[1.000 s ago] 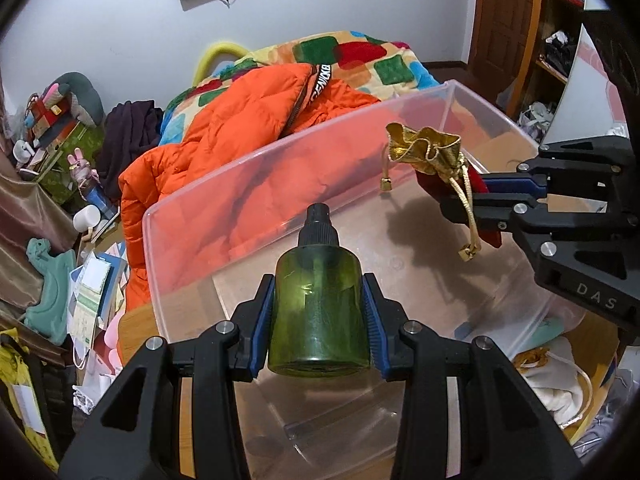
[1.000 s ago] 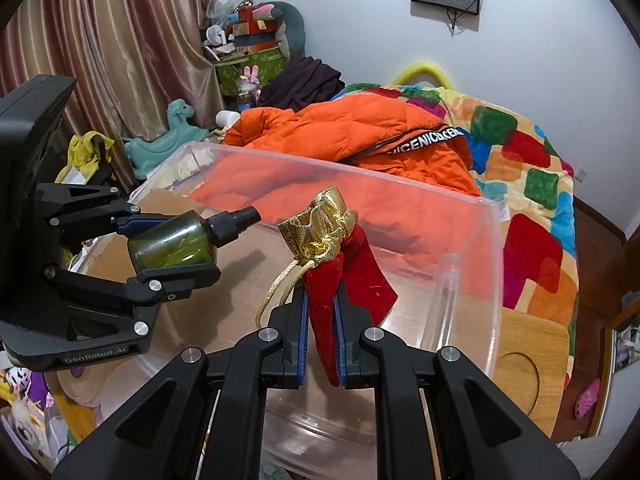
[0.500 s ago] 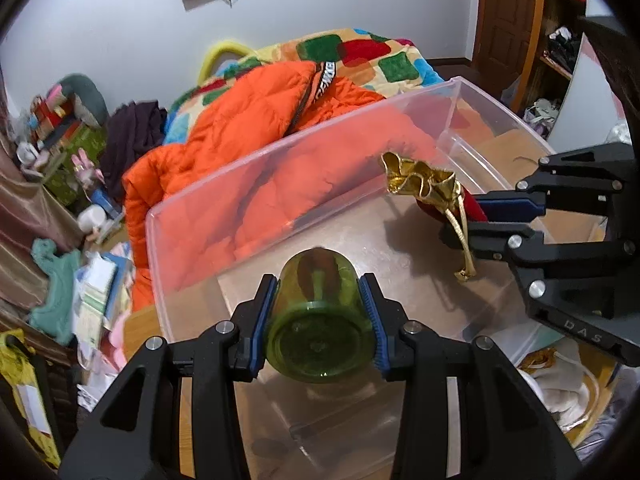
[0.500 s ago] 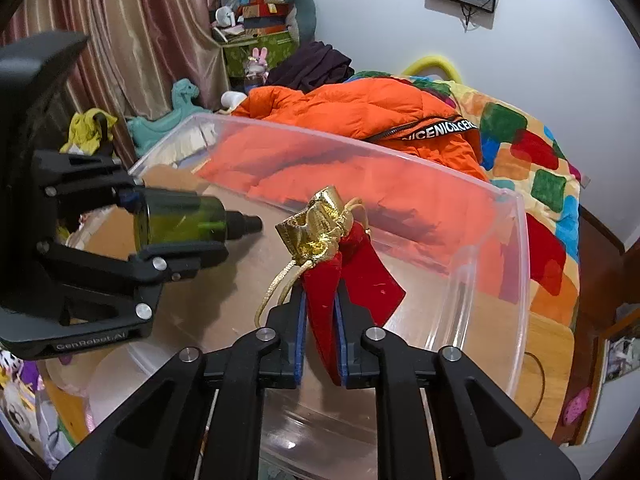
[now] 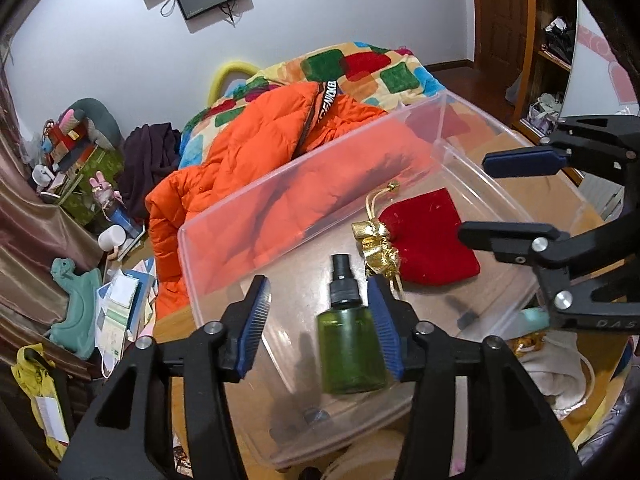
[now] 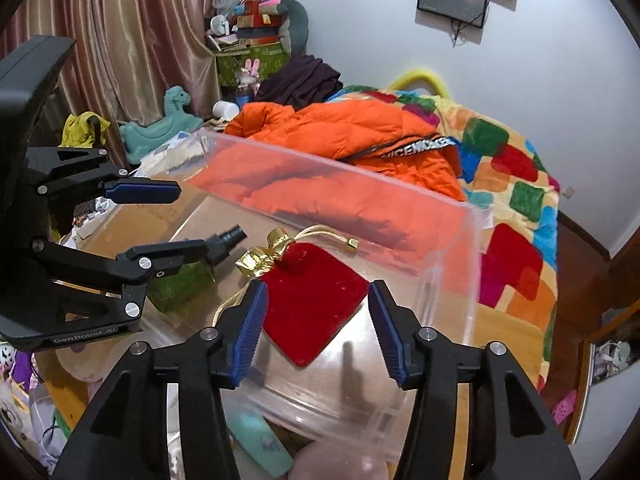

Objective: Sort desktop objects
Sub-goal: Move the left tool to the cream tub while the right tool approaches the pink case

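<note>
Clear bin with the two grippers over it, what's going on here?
Sorting into the clear plastic bin. Both loads lie on its floor: the green spray bottle between the left hand-held gripper's open jaws, the red drawstring pouch below the open right hand-held gripper. Neither holds anything.

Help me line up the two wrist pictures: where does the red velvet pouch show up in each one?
Left wrist view: the red pouch lies on the clear bin's floor, right of centre, beyond the green spray bottle.
Right wrist view: the red pouch lies centre frame, between the open right gripper's fingers.
Shared landmark: the orange jacket behind the clear bin.
</note>
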`<state>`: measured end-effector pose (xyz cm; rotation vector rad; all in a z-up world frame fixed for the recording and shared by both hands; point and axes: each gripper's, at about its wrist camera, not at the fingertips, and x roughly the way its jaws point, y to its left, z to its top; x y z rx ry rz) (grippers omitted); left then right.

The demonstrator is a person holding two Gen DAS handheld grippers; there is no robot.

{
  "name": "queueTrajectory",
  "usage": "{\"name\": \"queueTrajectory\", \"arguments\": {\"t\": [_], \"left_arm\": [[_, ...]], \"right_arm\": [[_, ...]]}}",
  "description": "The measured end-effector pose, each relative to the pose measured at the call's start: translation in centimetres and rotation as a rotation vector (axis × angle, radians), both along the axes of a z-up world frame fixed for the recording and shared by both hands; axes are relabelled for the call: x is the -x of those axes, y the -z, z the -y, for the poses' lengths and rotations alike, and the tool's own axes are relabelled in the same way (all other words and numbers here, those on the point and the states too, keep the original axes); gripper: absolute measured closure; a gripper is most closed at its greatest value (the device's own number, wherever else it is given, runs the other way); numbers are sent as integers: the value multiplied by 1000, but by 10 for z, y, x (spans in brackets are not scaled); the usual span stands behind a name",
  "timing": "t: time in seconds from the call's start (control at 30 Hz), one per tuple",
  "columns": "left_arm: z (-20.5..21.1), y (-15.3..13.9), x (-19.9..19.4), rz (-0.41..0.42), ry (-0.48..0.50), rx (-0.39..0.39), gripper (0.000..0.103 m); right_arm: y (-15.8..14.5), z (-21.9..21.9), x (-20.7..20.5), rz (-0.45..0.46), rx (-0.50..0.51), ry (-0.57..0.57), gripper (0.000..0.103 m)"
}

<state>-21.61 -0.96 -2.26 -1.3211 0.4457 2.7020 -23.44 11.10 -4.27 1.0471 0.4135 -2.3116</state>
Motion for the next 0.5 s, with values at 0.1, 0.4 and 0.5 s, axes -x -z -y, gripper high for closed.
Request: {"name": "queueTrajectory", "arguments": {"t": [0.1,0.4,0.5], "left_arm": [[-2,-5,-6,-9,-1,2,50],[-3,-30,-32,-62,-3,-26,35],[-1,-39,-42,-74,-9,-49,33]], "right_arm": [[-9,-4,-8,-25,-5,4,54],[-29,-18,-35,-95,-4,19,42],[-36,-25,-44,-113,5,26,42]]}}
